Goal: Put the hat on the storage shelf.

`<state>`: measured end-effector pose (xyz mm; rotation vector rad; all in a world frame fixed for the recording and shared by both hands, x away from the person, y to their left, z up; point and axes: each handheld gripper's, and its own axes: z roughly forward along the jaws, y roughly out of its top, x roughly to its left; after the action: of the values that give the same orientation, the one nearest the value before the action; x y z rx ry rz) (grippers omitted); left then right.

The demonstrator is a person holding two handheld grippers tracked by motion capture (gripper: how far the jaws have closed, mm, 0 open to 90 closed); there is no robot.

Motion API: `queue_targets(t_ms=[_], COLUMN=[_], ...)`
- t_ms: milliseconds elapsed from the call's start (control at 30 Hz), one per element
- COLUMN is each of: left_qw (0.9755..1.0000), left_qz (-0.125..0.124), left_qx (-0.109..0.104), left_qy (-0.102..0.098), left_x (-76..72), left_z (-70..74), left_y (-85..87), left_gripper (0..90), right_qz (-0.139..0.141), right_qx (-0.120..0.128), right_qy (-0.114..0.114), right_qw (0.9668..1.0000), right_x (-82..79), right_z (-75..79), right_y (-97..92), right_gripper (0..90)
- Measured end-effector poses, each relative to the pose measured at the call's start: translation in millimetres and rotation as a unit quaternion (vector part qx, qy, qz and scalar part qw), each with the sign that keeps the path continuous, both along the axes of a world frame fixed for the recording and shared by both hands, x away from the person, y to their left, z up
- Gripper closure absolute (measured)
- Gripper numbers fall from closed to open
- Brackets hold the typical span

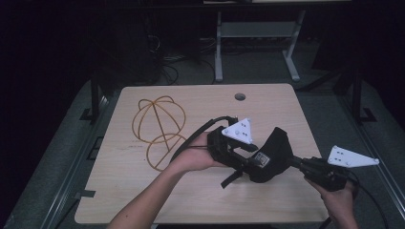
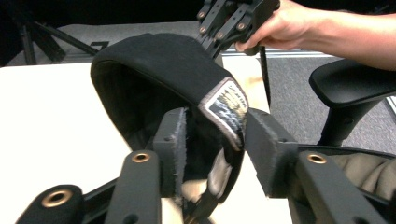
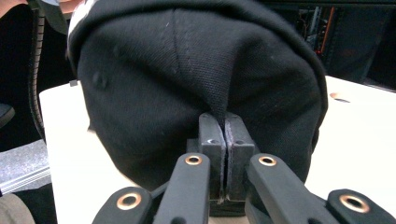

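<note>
Black cap (image 1: 273, 155) | opening faces left claw (image 2: 215, 154), parted around sweatband | right claw (image 3: 225, 140) pinches crown

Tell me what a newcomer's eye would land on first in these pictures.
First, the black fabric cap held up over the near right part of the pale wooden table, between the two grippers. The right gripper pinches a fold of its cloth, while the left gripper has its jaws apart around the cap's labelled edge. Next, the yellow wire cap-shaped frame lying at the table's left.
</note>
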<state>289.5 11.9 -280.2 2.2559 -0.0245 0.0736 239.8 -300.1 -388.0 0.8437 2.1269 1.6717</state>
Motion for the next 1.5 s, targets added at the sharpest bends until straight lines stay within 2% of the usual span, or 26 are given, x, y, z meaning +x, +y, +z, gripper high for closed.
queue_targets(t_ms=[233, 367, 500, 767, 967, 1167, 1400, 1500], left_qw=[0.9999, 0.9997, 0.9992, 0.9982, 0.9975, 0.9965, 0.9953, 0.9949], left_qz=[0.014, 0.023, 0.039, 0.059, 0.069, 0.081, 0.093, 0.097], left_qx=[-0.002, -0.005, 0.004, 0.01, 0.008, 0.018, 0.022, 0.023], left_qy=[0.0, 0.001, 0.001, 0.009, 0.011, 0.013, 0.014, 0.015], left_x=[-1.0, -1.9, -2.3, -3.8, -6.0, -6.9, -9.4, -10.5], left_z=[-3.5, -8.3, -18.2, -42.1, -54.1, -72.8, -92.8, -96.7], left_y=[15.3, 26.2, 36.5, 53.3, 60.7, 69.2, 77.2, 79.0], left_gripper=[55.8, 54.8, 52.2, 49.0, 46.6, 44.1, 40.3, 39.4], right_qz=[-0.01, -0.015, -0.015, -0.018, -0.016, -0.017, -0.014, -0.008], right_qx=[0.0, -0.005, -0.006, -0.01, -0.017, -0.018, -0.02, -0.024], right_qy=[0.001, -0.001, 0.0, 0.018, 0.021, 0.024, 0.027, 0.029], right_qw=[1.0, 0.9999, 0.9999, 0.9996, 0.9995, 0.9994, 0.9993, 0.9993], right_x=[2.0, 4.0, 6.4, 14.4, 18.8, 25.5, 32.7, 36.7], right_z=[9.2, 19.6, 27.7, 42.2, 48.1, 53.2, 59.1, 61.6], right_y=[-8.4, -12.4, -15.4, -21.6, -24.2, -26.5, -22.5, -20.3], right_gripper=[88.5, 88.6, 88.6, 88.5, 88.5, 88.5, 88.5, 88.5])
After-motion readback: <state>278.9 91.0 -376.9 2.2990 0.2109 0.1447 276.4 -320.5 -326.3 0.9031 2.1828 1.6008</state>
